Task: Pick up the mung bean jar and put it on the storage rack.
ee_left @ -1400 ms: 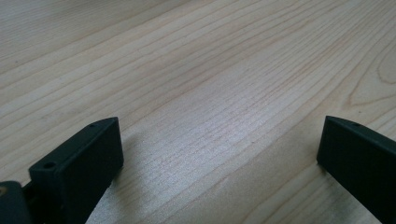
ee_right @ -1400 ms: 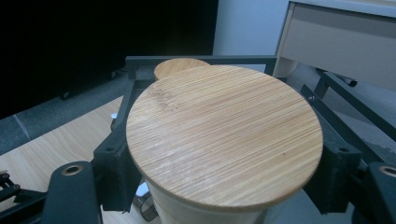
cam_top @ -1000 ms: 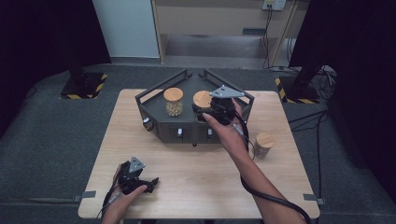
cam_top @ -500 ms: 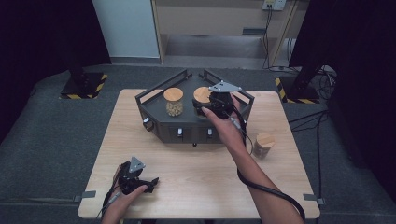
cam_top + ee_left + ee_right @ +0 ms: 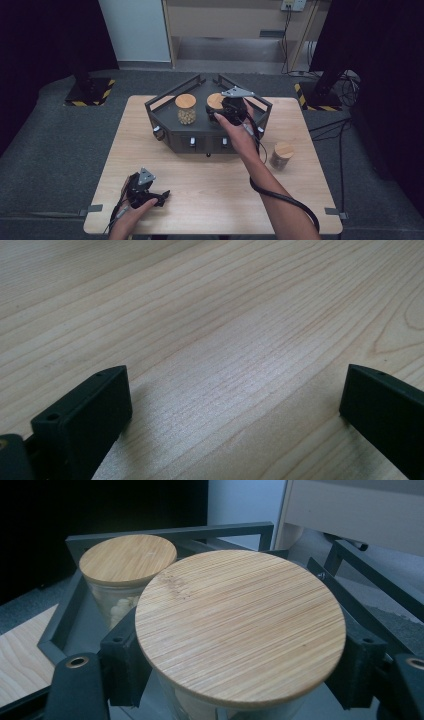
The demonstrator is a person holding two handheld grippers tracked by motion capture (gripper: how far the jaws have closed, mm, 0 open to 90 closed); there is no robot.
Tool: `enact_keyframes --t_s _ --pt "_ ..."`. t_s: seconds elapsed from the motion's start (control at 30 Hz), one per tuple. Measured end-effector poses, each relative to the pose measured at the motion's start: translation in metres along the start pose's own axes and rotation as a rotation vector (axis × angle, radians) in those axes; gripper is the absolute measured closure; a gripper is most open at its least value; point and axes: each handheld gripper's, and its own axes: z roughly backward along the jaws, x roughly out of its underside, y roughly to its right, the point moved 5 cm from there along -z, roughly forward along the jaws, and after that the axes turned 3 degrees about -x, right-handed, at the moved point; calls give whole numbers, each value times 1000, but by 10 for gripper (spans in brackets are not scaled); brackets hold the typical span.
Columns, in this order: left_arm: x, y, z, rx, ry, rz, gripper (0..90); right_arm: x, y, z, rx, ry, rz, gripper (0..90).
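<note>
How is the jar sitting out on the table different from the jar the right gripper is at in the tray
The loose jar stands alone on the bare wooden table, right of the tray; the tray jar sits inside the dark tray beside another lidded jar. The right gripper has its jaws on either side of the tray jar; nothing touches the loose jar. Both stand upright with round bamboo lids.

Desk (image 5: pixel 200 200): light wood, standing on grey carpet.
Tray (image 5: pixel 165 120): dark, angular, at the desk's far middle, knobs along its front.
Left jar (image 5: pixel 186 108): in the tray, wooden lid, pale contents.
Second jar (image 5: pixel 215 101): in the tray, partly hidden by the right gripper (image 5: pixel 231 107).
Third jar (image 5: pixel 281 154): on the desk, right of the tray.
Left gripper (image 5: pixel 150 192): near the desk's front left edge, held low.
</note>
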Motion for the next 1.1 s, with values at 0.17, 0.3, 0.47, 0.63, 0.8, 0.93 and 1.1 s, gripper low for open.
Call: enact_keyframes --t_s 0.17,0.3,0.47,0.63,0.8,0.93,1.1 --pt "0 0 0 0 0 0 0 1 2 -5 -2 -4 -10 254" --pt "0 0 0 0 0 0 0 1 4 -9 5 -12 -14 254" --pt "0 0 0 0 0 0 0 2 4 -12 3 -21 -15 254" --pt "0 0 0 0 0 0 0 5 4 -14 4 -24 -25 254" --pt "0 0 0 0 0 0 0 5 5 -16 3 -27 -30 254" --pt "0 0 0 0 0 0 0 6 5 -18 2 -28 -35 254" --pt "0 0 0 0 0 0 0 6 3 -21 -1 -31 -31 254"
